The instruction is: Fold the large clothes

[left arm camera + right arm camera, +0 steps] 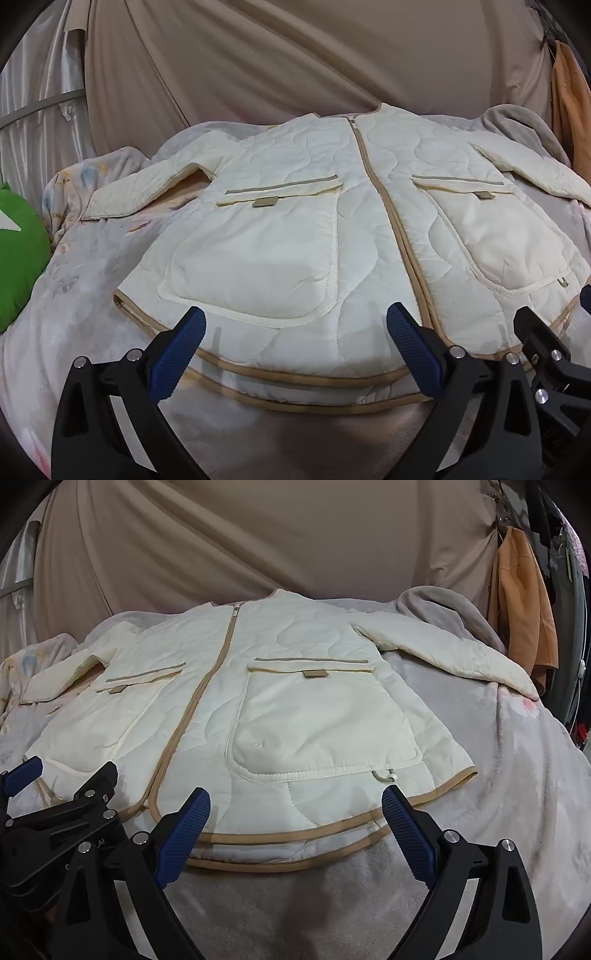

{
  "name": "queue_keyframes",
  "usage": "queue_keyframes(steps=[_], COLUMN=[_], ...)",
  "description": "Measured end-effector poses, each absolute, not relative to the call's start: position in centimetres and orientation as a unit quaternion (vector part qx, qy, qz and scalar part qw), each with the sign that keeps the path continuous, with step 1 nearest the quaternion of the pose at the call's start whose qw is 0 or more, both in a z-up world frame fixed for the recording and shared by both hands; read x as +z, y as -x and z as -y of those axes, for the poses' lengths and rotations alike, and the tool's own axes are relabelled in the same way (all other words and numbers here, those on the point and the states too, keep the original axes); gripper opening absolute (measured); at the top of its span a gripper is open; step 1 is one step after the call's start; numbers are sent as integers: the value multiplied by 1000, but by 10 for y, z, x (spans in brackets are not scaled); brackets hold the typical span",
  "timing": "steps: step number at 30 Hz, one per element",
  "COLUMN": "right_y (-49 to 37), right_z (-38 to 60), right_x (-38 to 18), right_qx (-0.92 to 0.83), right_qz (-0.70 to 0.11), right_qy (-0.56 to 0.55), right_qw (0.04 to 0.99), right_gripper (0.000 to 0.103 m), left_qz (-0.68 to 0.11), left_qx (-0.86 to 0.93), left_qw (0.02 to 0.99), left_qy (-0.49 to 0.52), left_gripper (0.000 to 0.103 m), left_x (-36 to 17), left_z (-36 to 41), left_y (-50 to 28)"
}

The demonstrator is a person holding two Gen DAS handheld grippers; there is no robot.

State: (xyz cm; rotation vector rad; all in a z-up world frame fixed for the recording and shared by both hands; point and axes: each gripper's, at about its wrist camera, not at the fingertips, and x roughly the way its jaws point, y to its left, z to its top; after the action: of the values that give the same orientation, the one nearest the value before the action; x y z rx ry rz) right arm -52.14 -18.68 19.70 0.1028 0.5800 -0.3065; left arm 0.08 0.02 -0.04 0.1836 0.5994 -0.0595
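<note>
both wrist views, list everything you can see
jacket: 1, cream quilted with tan trim, zipped, flat front-up on the blanket, sleeves spread
blanket: 1, pale grey, faint floral print, under the jacket
cushion: 1, green, left edge
backdrop cloth: 1, beige, behind the bed
orange garment: 1, hanging at far right
left gripper: black with blue pads, open, over the hem
right gripper: same, open, over the hem

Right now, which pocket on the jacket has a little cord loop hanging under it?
The pocket in front of the right claw: a small cord loop with a bead dangles below its bottom seam. The other pocket shows none.
</note>
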Motion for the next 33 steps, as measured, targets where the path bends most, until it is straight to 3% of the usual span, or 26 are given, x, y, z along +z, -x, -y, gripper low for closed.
queue_keyframes(steps=[33], right_y=[523], right_z=[186], right_x=[198], right_qx=[-152], right_qz=[-281], right_qy=[-48], right_qw=[947], right_gripper=[92], left_qz=[-288], left_qx=[-27], left_qw=[953], left_qy=[-94], left_gripper=[96], left_x=[5], left_z=[-5], left_y=[2])
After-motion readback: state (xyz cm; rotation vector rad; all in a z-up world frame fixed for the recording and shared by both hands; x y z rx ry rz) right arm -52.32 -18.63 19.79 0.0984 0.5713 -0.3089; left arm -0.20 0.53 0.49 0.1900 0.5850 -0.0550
